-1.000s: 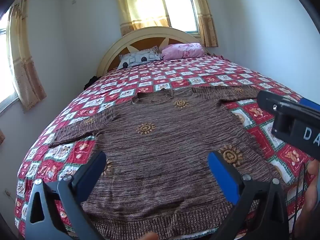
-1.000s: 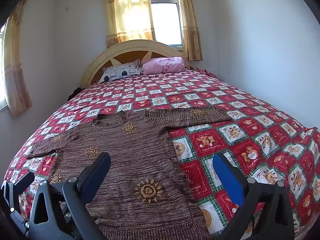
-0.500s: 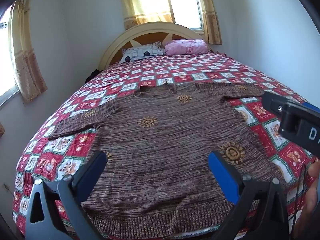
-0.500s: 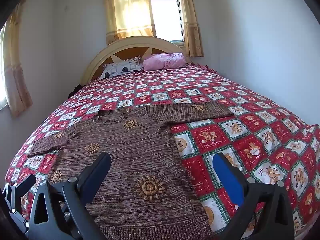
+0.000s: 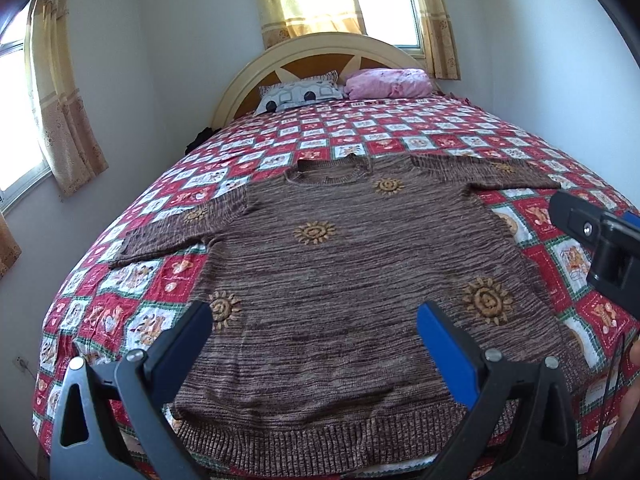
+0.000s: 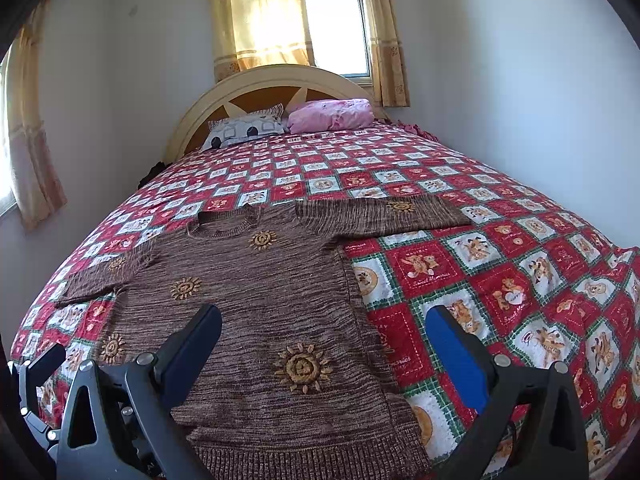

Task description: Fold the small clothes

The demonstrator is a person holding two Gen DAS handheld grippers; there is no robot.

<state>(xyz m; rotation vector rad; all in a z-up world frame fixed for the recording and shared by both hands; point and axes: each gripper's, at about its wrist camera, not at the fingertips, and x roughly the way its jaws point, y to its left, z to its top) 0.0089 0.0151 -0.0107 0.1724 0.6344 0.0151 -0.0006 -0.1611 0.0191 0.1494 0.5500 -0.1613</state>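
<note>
At the left, the left gripper (image 5: 316, 322) hangs over the lower hem of the brown sweater (image 5: 352, 280) with its jaws spread wide and nothing between them. The sweater lies flat and face up on the red patchwork bedspread (image 5: 400, 136), both sleeves stretched out sideways, neck toward the headboard (image 5: 320, 46). Further right, the right gripper (image 6: 324, 326) hovers above the sweater's right edge, likewise wide apart and empty. A grey pillow (image 6: 244, 130) and a pink pillow (image 6: 332, 114) sit by the headboard.
</note>
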